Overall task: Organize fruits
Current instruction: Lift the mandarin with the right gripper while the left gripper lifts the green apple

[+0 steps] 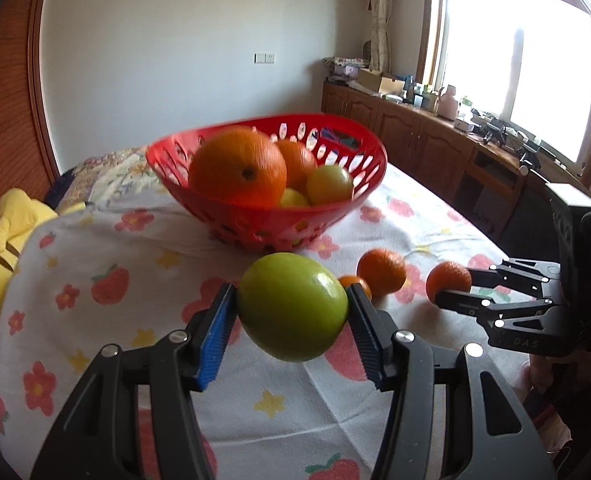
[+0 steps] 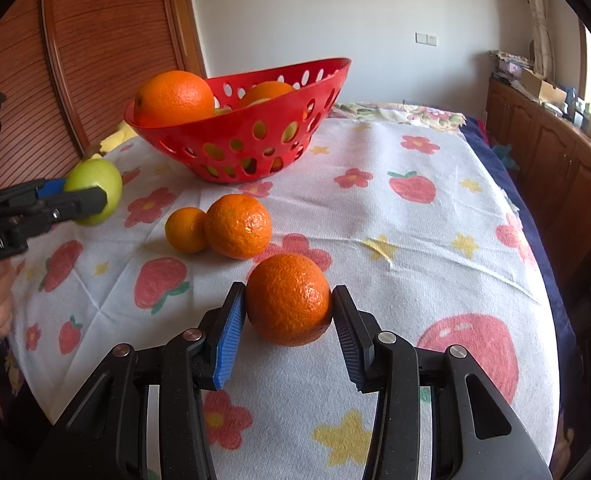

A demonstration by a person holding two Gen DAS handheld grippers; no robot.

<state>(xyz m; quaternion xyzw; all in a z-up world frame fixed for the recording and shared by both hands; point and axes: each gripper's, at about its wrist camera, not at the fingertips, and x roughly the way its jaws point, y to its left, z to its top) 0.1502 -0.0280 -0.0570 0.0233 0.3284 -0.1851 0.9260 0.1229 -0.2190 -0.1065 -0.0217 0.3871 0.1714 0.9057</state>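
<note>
Red plastic basket (image 2: 239, 140), oval, perforated with oval holes, stands toward the far edge of the surface (image 2: 395, 240); contents: two large dimpled oranges (image 1: 237, 166), pale yellow-green round fruits (image 1: 329, 184).

Loose on the flower-and-strawberry printed cloth: two pebbly mandarins (image 2: 237, 226), touching.

Left hand-held gripper (image 1: 291, 308), ribbed blue pads, clenched on a glossy green apple (image 1: 291, 306) raised clear of the cloth; body lettering partly readable.

Right hand-held gripper (image 2: 287, 312), marked "DAS", grasping a third mandarin (image 2: 289, 300) resting on the cloth.
</note>
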